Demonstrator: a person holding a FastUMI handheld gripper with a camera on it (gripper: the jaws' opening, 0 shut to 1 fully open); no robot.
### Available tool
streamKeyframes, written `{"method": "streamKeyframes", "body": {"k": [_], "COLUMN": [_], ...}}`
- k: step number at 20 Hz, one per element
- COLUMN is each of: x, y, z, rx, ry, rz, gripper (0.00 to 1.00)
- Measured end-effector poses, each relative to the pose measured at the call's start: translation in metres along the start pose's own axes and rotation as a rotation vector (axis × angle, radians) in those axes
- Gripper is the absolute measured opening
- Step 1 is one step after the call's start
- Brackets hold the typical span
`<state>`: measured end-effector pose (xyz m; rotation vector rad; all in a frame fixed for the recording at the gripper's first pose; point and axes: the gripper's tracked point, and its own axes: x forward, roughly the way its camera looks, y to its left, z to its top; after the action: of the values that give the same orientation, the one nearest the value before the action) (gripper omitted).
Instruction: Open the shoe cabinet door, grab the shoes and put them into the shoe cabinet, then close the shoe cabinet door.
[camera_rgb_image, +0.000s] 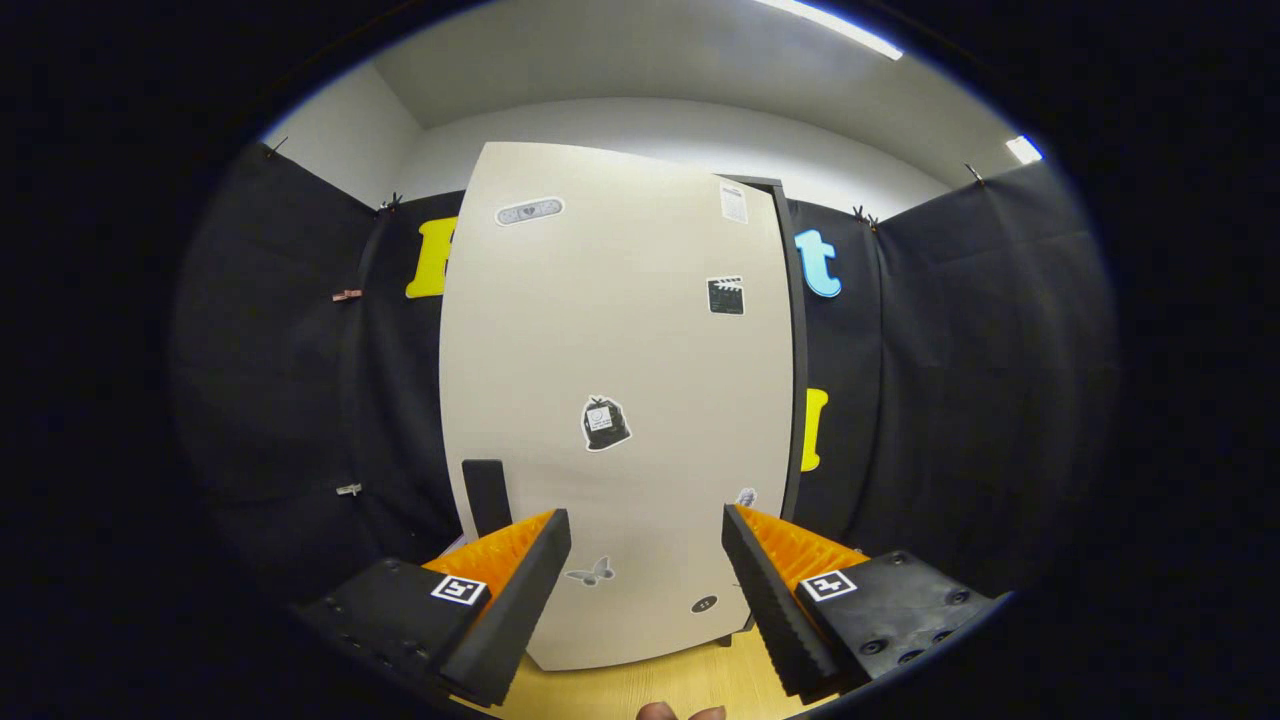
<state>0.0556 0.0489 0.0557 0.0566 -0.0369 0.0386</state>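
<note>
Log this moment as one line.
claw: open, empty | cabinet door: shut | handle: just beyond one finger | phase: approaching door

The shoe cabinet door (615, 400) is shut, so its inside is hidden; fingertips (680, 712) are cut off at the bottom centre.

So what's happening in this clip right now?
A person is holding a handheld gripper up to a pale shoe cabinet door, which looks shut. The fingers are spread open with nothing between them, aimed at the lower part of the door. A dark handle sits just beyond the left finger. The door is not yet opened.
</note>
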Motion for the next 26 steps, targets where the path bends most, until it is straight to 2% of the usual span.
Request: {"method": "streamKeyframes", "body": {"k": [7, 20, 26], "x": [0.008, 0.033, 0.033], "y": [-0.027, -0.044, -0.046], "z": [-0.001, -0.03, -0.031], "rx": [0.001, 0.007, 0.012], "ry": [0.001, 0.071, 0.075], "rz": [0.028, 0.141, 0.162], "gripper": [0.98, 0.98, 0.98]}}
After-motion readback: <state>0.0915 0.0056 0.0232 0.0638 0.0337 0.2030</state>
